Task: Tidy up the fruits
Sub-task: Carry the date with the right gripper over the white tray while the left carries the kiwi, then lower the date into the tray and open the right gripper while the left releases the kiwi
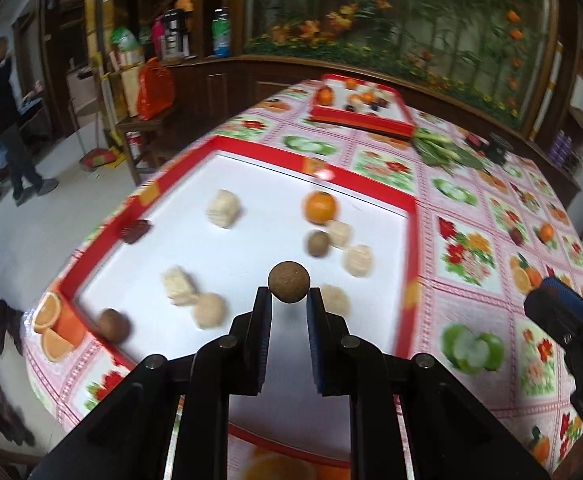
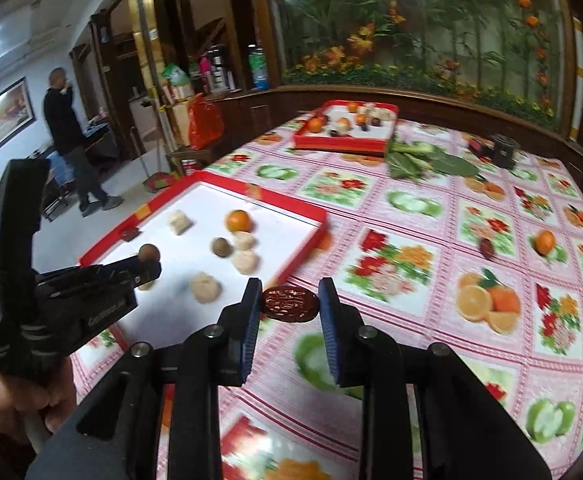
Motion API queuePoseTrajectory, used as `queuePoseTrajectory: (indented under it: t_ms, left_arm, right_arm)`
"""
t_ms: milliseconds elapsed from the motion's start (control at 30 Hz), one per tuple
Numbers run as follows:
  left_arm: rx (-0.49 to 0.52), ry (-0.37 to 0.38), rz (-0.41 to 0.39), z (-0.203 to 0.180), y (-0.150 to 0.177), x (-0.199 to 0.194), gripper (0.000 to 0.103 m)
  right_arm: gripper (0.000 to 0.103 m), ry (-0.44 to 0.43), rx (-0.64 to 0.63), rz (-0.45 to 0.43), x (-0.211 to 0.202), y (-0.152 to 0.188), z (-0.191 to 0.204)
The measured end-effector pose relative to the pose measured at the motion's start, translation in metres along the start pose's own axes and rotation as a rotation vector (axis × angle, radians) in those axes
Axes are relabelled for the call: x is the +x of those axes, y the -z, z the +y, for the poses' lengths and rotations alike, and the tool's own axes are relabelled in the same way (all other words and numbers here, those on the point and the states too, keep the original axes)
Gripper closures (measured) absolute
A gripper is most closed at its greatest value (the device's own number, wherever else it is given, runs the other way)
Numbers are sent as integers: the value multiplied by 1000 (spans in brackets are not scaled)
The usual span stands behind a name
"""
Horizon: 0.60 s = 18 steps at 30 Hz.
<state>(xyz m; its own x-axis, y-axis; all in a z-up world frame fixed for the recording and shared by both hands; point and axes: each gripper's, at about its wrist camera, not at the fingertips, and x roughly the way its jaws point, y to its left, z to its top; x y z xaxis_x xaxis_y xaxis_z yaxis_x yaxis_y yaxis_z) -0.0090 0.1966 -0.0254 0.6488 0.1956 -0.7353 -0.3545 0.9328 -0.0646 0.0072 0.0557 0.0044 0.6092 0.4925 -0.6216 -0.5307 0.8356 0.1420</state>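
A small brown round fruit (image 1: pixel 289 282) is clamped between the fingertips of the left gripper (image 1: pixel 289 294), held above the near part of the red-rimmed white tray (image 1: pixel 410 240). In the left wrist view the tray's contents are seen from above: an orange (image 1: pixel 320 207) toward the tray's far side, a second brown fruit (image 1: pixel 317 243) just in front of the orange, a third (image 1: pixel 113 323) in the tray's near left corner, and several pale cakes (image 1: pixel 222 208) scattered between.

Only the right wrist view shows the dark red date (image 2: pixel 289 298). It is gripped between the fingertips of the right gripper (image 2: pixel 290 300), beside the tray's near right corner and over the fruit-patterned tablecloth (image 2: pixel 411 240). In that view the left gripper (image 2: pixel 147 266) is seen from the side, with a hand (image 2: pixel 15 404) on its handle.

A second red tray (image 2: pixel 343 145) with more fruit is seen well beyond the first tray, with leafy greens (image 2: pixel 419 164) just beside it. A person (image 2: pixel 71 136) stands on the floor far left of the tray.
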Motion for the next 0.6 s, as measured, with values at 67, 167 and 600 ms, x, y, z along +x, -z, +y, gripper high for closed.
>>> queuePoseTrajectory:
  t_ms: [67, 167, 600]
  left_arm:
    - [-24, -18, -4, 15, -6, 2, 87]
    - [-46, -39, -4, 33, -15, 7, 87]
    - [-31, -104, 21, 56, -36, 44, 87]
  right_arm:
    - [72, -23, -14, -1, 6, -5, 10]
    - [72, -58, -34, -1, 18, -13, 26]
    - [72, -131, -81, 58, 86, -29, 70]
